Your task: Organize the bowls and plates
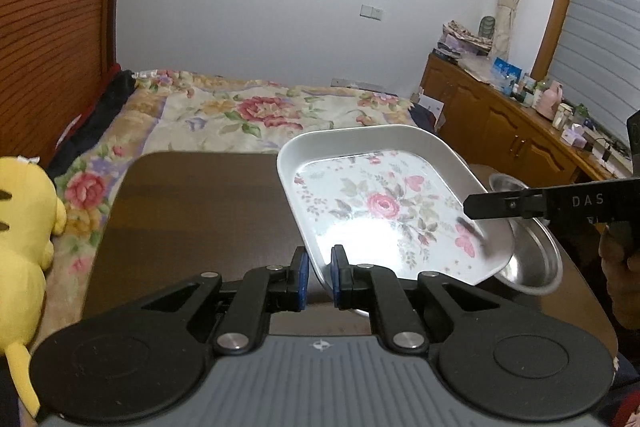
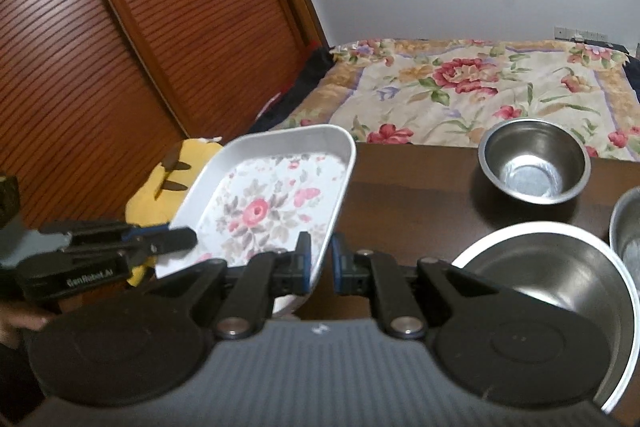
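Note:
A white square plate with a flower print [image 1: 384, 203] is held tilted above the dark wooden table [image 1: 192, 211]. My left gripper [image 1: 319, 277] is shut on its near rim. My right gripper [image 2: 320, 269] is shut on the opposite rim of the same plate [image 2: 264, 203]; it also shows in the left wrist view [image 1: 476, 205]. A large steel bowl [image 2: 552, 291] sits on the table to the right, partly under the plate in the left wrist view [image 1: 532, 259]. A small steel bowl [image 2: 534, 161] stands farther back. A third steel vessel [image 2: 628, 227] shows at the right edge.
A bed with a flowered quilt [image 1: 256, 115] lies beyond the table. A yellow plush toy [image 1: 24, 227] sits at the table's left. Slatted wooden doors [image 2: 120, 27] stand on the left. A wooden sideboard with clutter [image 1: 520, 123] runs along the right wall.

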Motion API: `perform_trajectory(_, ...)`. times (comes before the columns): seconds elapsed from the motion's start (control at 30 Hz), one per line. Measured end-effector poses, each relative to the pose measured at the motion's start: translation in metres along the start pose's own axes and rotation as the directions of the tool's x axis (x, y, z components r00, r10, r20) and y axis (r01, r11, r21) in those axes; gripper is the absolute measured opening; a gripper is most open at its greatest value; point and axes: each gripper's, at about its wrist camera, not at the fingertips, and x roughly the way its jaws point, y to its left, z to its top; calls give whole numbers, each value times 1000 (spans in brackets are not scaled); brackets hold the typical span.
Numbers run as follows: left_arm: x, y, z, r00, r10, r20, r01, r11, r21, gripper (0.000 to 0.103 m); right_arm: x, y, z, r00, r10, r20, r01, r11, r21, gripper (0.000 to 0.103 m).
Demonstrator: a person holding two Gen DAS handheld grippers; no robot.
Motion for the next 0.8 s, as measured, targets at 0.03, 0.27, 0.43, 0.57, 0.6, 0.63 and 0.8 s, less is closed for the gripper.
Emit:
perform_trajectory(0.03, -1, 0, -4, 1000, 0, -6, 0, 1000, -3, 13, -3, 1, -4, 1000, 4, 2, -4, 1000, 7, 12)
perform_trajectory(0.27, -21, -6, -15, 1000, 1, 6, -1, 1000, -3, 12, -11, 4, -27, 1000, 25, 11, -25, 999, 21, 12)
perform_trajectory(0.43, -34, -7, -19, 1000, 0, 19, 0, 1000, 0, 12, -20, 6, -37, 999, 46, 17, -46, 998, 34, 12)
perform_trajectory(0.57, -46, -7, -17, 999, -15, 40, 15, 1000, 1, 13, -26, 7, -39, 998, 66, 12, -67, 997, 36, 12)
perform_trajectory(0.6, -47, -6, -17, 999, -17, 42, 17, 1000, 5, 13, -28, 8, -40, 997, 70, 13, -70, 997, 31, 12)
perform_trajectory(0.63, -49, -7, -16, 999, -16, 44, 16, 1000, 10, 13, -30, 9, -41, 997, 73, 14, -73, 997, 29, 12)
perform_trajectory(0.8, -56, -11, -21, 998, -14, 54, 13, 999, 33, 13, -38, 8, -45, 996, 87, 25, -88, 996, 25, 12)
